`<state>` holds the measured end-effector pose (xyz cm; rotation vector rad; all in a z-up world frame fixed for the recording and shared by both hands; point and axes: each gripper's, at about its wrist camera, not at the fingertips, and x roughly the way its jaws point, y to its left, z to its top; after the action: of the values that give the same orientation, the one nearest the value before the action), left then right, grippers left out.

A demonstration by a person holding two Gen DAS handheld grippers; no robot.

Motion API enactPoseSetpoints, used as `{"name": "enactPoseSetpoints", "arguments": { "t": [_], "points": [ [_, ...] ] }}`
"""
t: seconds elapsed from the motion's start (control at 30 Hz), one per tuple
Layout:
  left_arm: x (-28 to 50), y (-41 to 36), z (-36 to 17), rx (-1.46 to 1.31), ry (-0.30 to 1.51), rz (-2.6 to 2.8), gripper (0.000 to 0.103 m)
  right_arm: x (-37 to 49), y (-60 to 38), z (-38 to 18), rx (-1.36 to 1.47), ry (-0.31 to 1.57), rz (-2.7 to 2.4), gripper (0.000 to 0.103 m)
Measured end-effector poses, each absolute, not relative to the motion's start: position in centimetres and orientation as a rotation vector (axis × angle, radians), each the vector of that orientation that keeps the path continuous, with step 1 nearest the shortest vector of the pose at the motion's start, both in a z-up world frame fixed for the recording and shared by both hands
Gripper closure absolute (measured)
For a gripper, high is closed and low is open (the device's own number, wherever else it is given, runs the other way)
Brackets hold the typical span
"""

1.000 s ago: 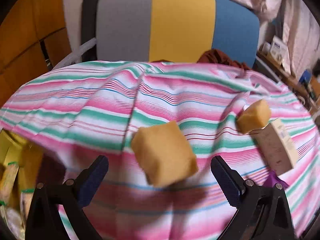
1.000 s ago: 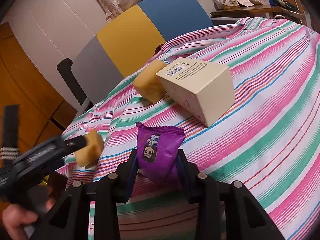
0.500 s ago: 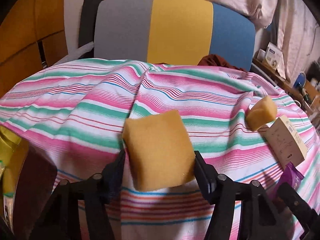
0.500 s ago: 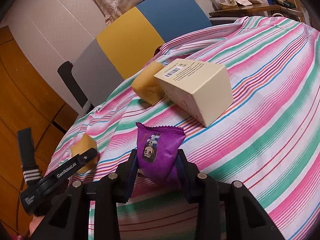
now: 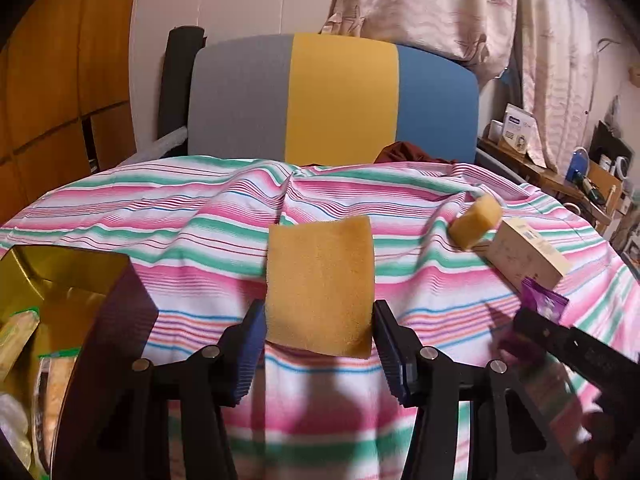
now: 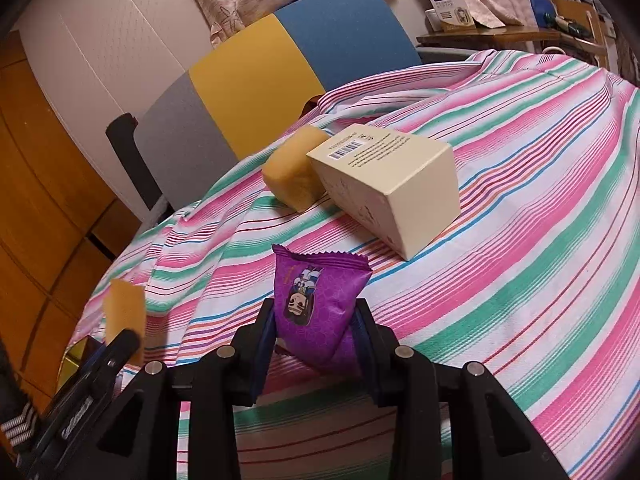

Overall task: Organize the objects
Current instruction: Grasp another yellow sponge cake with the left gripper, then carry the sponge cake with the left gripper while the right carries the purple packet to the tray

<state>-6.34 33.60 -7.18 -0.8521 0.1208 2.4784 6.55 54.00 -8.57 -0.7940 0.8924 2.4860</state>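
Left gripper (image 5: 320,336): jaws were closing on a yellow sponge (image 5: 320,284), blue pads touching both its sides; the sponge stood upright between them, lifted clear of the cloth.
Right gripper (image 6: 314,340): clamped tight on a purple snack packet (image 6: 316,308), which stuck up between the pads with its crimped edge on top.
Left view only: a gold box (image 5: 60,280) sat at the lower left edge, holding wrapped packets; the right wrist view caught just a yellow corner of it.
Left view, right side: the packet (image 5: 544,300) and the dark arm of the right gripper (image 5: 576,348) showed, blurred.
Right view, left side: the left gripper (image 6: 100,364) showed from the side with the sponge (image 6: 124,316) above it.
Striped cloth (image 6: 520,280): pink, green and white, spread under everything, creased toward the far edge.
Cream carton (image 6: 384,184): lay on the cloth beyond the packet; its barcode could be read only in the right view.
Second sponge (image 6: 292,176): rested just behind the carton, touching it.
Chair (image 5: 332,96): grey, yellow and blue back, stood past the far edge of the cloth.
Shelf (image 6: 488,32): far right, cluttered with small boxes; details too small to tell.
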Motion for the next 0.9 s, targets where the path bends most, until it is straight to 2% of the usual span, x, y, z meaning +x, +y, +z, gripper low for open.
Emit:
{"name": "enactPoseSetpoints", "arguments": {
  "t": [0.3, 0.73, 0.9],
  "points": [
    [-4.3, 30.5, -6.9, -0.845, 0.042, 2.494, 0.051, 7.1, 52.8, -7.7, -0.777, 0.805, 2.487, 0.066],
    [0.3, 26.4, -5.4, -0.791, -0.010, 2.477, 0.051, 7.0, 47.3, -5.5, -0.786, 0.463, 2.599, 0.066],
    [2.1, 24.4, -5.0, -0.799, -0.040, 2.438, 0.051, 6.8, 46.2, -5.3, -0.805, 0.402, 2.610, 0.066]
  ]
}}
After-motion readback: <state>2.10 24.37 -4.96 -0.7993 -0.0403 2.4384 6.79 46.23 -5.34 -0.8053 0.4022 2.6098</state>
